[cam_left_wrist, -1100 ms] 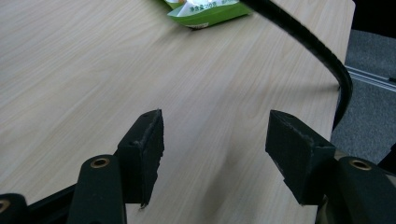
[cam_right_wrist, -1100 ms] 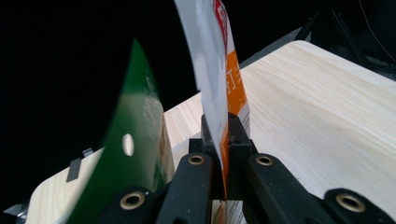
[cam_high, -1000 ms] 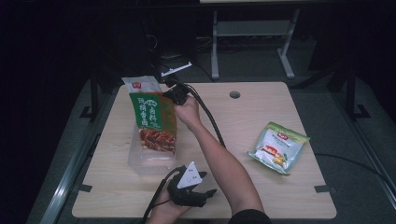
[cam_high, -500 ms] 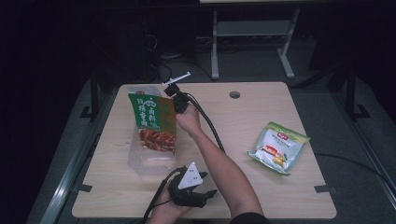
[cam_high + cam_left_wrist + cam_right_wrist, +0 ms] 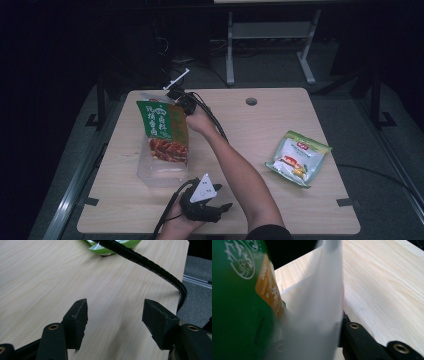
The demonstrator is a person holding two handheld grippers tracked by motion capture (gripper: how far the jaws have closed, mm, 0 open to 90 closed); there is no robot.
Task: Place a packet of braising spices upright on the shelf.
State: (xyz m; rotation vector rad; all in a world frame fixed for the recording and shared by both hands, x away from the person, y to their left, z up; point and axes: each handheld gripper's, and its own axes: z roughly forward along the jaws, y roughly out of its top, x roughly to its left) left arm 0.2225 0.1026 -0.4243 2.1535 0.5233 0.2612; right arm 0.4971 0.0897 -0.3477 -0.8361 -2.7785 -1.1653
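Observation:
A tall green snack bag with a red food picture hangs upright at the table's left. My right gripper is shut on its top right corner, at the far side. In the right gripper view the green bag and its pale edge cover the jaws. The bag's lower end meets a clear plastic box; I cannot tell whether it is inside. My left gripper rests near the front edge, open, with bare wood between its pads.
A second green and white snack bag lies flat at the right of the wooden table. The right gripper's black cable runs across the tabletop. A round cable hole sits near the back edge.
The right hand has turned a little at the bag's top corner, and its pale plate now shows behind the table. The bag still hangs in the same spot. The left gripper has not moved.

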